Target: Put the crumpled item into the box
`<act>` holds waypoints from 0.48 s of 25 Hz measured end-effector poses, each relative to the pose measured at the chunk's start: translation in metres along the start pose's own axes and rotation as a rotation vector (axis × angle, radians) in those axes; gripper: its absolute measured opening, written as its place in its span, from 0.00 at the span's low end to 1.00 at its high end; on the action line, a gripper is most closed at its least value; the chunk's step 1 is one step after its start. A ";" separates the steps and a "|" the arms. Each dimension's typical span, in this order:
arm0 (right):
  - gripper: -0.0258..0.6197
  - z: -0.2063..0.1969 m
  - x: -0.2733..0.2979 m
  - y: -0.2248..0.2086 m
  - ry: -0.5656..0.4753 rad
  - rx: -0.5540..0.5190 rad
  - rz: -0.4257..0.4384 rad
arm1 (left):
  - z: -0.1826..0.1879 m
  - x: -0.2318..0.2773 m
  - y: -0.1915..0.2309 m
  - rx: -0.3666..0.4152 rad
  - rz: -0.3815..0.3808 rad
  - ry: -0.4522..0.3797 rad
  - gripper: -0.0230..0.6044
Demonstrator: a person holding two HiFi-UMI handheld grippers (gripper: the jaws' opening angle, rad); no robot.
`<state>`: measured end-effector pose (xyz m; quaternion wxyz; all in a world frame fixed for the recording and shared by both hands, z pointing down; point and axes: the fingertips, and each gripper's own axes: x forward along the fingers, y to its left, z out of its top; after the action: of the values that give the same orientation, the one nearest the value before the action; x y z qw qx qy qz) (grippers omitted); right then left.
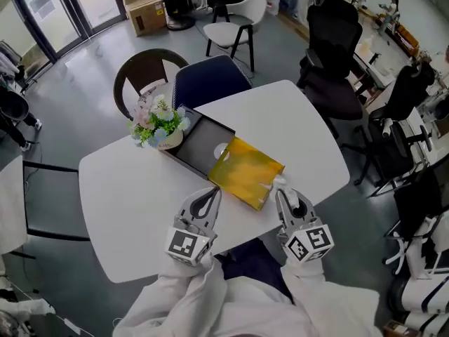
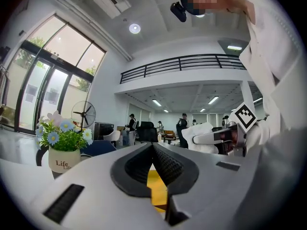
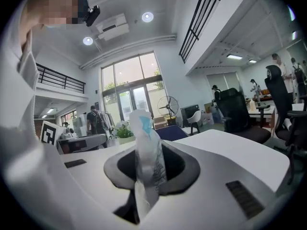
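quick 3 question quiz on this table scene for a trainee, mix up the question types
1. True or false: the right gripper is shut on the crumpled item.
2. What stands right beside the black box? A) flower pot B) laptop C) kettle
3. Fill in: the crumpled item is not yet in the ____.

Key: 1 true; 2 A; 3 box

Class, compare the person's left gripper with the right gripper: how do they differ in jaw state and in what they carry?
The right gripper is clamped on a white crumpled item, which sticks up between its jaws; the left gripper carries nothing. The left gripper's jaws meet at the tip; the right gripper's are held slightly apart by the item. Both point across the white table toward the black box.
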<state>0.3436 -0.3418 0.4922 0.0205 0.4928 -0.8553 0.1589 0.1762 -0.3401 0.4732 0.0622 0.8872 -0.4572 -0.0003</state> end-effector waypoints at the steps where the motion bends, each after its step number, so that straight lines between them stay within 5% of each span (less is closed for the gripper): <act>1: 0.16 0.000 0.006 -0.002 0.019 -0.002 0.020 | -0.001 0.002 0.002 0.001 0.018 -0.003 0.06; 12: 0.16 -0.029 0.094 -0.012 0.266 0.179 0.282 | -0.010 -0.012 0.014 0.014 0.239 0.007 0.06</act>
<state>0.3024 -0.4174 0.5409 0.0671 0.3430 -0.8879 0.2990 0.1580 -0.3374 0.4843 0.0574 0.8268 -0.5595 0.0133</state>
